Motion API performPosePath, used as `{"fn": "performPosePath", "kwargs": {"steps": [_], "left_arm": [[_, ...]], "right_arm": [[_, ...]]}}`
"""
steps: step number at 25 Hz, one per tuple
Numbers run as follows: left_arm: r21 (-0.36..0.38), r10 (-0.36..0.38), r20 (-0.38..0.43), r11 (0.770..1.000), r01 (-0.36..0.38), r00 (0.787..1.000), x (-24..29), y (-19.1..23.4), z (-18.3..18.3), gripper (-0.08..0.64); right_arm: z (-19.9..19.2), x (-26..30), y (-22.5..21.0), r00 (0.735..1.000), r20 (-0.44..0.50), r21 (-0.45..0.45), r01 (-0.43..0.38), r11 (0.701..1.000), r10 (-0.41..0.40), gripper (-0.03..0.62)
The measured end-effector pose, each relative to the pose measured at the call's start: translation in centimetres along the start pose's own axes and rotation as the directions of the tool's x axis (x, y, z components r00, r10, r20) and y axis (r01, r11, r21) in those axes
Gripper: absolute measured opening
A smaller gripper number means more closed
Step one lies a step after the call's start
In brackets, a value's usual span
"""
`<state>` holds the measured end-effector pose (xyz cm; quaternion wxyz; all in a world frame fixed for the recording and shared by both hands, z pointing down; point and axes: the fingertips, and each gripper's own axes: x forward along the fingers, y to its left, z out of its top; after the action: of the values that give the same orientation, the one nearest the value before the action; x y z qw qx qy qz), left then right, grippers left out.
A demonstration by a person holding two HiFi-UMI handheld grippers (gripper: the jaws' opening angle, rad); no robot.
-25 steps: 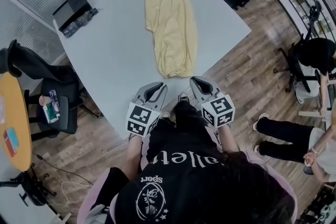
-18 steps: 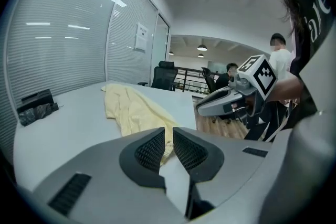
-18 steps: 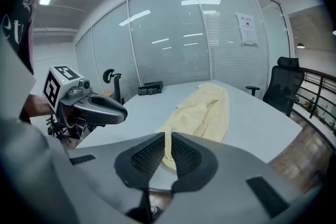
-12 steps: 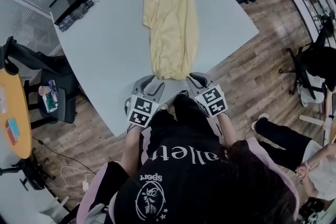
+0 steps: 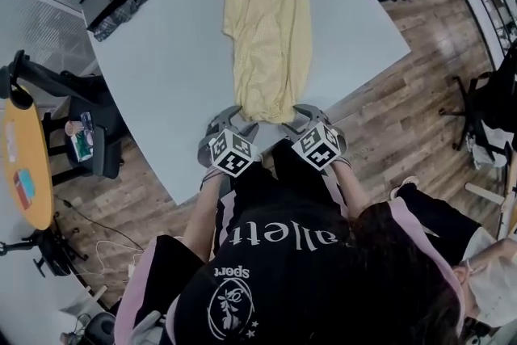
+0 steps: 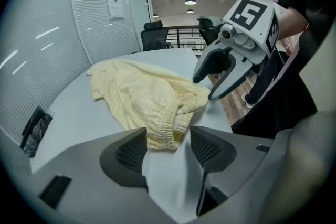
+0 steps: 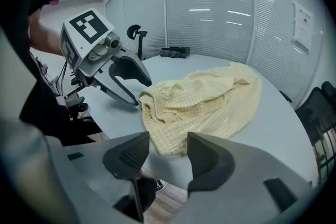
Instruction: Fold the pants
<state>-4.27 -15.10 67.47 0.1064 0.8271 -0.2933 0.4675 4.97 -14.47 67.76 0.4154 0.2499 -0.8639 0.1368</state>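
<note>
1. The yellow pants [image 5: 266, 20] lie stretched lengthwise on the counter [image 5: 170, 69]. They run straight away from both sets of fingers, and their gathered elastic end [image 6: 163, 134] is the part closest to the person.
2. The left gripper [image 5: 238, 119] has its fingers [image 6: 128, 152] spread wide with nothing between the pads. The elastic end sits just beyond the fingertips, showing through the gap, with bare counter directly under them.
3. The right gripper [image 5: 300, 115] has its fingers [image 7: 207, 157] spread as well, a little less widely, and also empty. The near corner of the cloth lies just past its fingertips, at the counter's edge.
4. The two grippers flank the elastic end, one at each corner, and both tilt downward. This looks like a setup for pinching both corners at once, so that the end can be carried toward the far end for a fold.
5. Against the earlier head views, both grippers have dropped from in front of the person's torso to the counter edge. They now sit close beside the cloth instead of short of it.
6. Both sets of fingers have just been opening from pressed together, and no cloth is between them yet. The pants themselves look unmoved.
</note>
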Motion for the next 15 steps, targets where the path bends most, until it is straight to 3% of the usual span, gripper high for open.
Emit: {"fn": "performPosePath", "kwargs": {"steps": [4,6,12,15], "left_arm": [[0.099,0.012,-0.061,0.995,-0.006,0.998,1.9,-0.2,-0.6,0.259],[0.113,0.013,-0.081,0.994,-0.004,0.997,2.5,-0.3,-0.8,0.259],[0.022,0.003,-0.076,1.0,-0.001,0.997,2.5,0.0,-1.0,0.242],[0.021,0.023,-0.068,1.0,-0.021,0.997,2.6,0.2,-0.9,0.158]], "right_arm": [[-0.4,1.7,0.1,0.999,-0.028,-0.048,-0.018,0.999,0.017,0.213],[-0.6,2.3,0.0,0.999,-0.036,-0.059,-0.017,0.998,0.015,0.213],[-0.7,2.5,-0.4,1.0,-0.008,-0.031,-0.027,0.999,0.027,0.187],[-0.6,2.5,-0.6,1.0,-0.009,-0.012,-0.029,1.0,0.029,0.148]]}}
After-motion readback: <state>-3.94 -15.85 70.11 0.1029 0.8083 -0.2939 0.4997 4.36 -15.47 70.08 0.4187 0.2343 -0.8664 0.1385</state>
